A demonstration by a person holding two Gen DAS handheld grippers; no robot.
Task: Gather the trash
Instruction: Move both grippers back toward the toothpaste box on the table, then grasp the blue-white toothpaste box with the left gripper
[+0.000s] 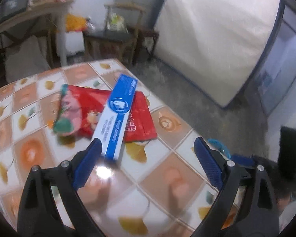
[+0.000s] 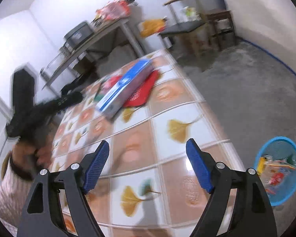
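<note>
On the tiled worktop [image 1: 167, 179], a blue box [image 1: 118, 116] lies across red packets [image 1: 140, 116]. Both the left gripper [image 1: 146, 148] and right gripper [image 2: 148, 148] have jaws spread and empty. A hasty grab risks sliding the box off the edge, missing the blue basket [image 2: 262, 201] below.

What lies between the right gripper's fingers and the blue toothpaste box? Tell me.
Only bare tablecloth: the right wrist view shows nothing between the open right gripper and the blue toothpaste box.
</note>
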